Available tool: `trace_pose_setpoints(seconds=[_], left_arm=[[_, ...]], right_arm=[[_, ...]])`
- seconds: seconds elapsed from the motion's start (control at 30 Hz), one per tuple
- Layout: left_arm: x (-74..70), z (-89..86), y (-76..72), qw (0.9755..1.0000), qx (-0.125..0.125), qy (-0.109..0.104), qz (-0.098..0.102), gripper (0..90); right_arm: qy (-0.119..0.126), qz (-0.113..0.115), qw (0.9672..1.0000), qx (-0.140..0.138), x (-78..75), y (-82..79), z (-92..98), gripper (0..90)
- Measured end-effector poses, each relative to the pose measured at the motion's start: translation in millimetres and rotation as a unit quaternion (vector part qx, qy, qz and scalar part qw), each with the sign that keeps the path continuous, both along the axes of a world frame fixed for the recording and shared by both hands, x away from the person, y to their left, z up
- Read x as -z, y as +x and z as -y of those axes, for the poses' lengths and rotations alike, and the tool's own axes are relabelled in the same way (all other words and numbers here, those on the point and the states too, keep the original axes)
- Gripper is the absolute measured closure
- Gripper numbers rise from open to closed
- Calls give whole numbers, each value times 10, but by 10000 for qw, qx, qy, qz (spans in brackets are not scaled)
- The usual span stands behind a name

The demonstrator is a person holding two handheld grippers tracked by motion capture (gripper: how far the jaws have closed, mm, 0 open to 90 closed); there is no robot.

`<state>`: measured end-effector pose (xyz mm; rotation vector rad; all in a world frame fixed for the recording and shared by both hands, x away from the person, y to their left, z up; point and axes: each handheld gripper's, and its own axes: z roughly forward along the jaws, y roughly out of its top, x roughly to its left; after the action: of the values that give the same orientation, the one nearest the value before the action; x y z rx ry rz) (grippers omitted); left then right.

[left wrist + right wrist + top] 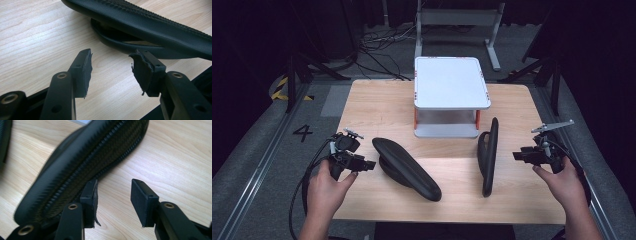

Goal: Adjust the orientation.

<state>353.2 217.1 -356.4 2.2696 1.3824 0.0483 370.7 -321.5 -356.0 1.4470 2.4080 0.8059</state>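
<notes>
On wooden table (362, 107), two black armrest pads (406, 168) (487, 155) lie untouched before an empty white two-tier rack (451, 82); left gripper (353, 162) and right gripper (528, 155) flank them, jaws apart, nothing grasped yet.

Looks like a lab / recording studio setup, not a home. Wooden table (362, 107) sits alone w/ black curtains (257, 35) all round, grey carpeted floor (257, 145) w/ metal floor rails (254, 172). Loose cables (379, 47) run across floor behind table, dark stand legs (304, 67) at both sides, hazard-striped tape (278, 87) & a "4" floor marking (303, 132) at left. Grey metal frame (457, 20) at back.
</notes>
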Motion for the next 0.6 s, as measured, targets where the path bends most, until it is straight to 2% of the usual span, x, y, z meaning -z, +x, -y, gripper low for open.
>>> trace_pose_setpoints(seconds=[0.23, 0.3, 0.33, 0.37, 0.43, 0.47, 0.5, 0.6], left_arm=[[-8, 14, -19, 10000, 12, 29, 26, 484], [-5, 11, -31, 10000, -2, 28, 31, 476], [-1, 8, -41, 10000, -9, 46, 50, 476], [3, 3, -65, 10000, -39, 42, 50, 469], [10, -18, -100, 10000, -64, 55, 43, 462], [10, -18, -100, 10000, -64, 55, 43, 454], [20, -50, -140, 9999, -123, 59, 62, 448], [33, -101, -186, 9997, -216, 53, 97, 440]], right_arm=[[48, 57, 9999, -137, -78, -21, -146, 565], [80, 57, 9994, -329, -117, -11, -308, 554], [80, 57, 9994, -329, -117, -11, -308, 554], [59, 86, 9985, -532, -141, -5, -442, 547], [39, 108, 9970, -770, -158, 15, -600, 539], [39, 108, 9970, -770, -158, 15, -600, 539], [71, 87, 9954, -956, -167, 48, -758, 532], [133, 30, 9946, -1033, -170, 72, -877, 519]])
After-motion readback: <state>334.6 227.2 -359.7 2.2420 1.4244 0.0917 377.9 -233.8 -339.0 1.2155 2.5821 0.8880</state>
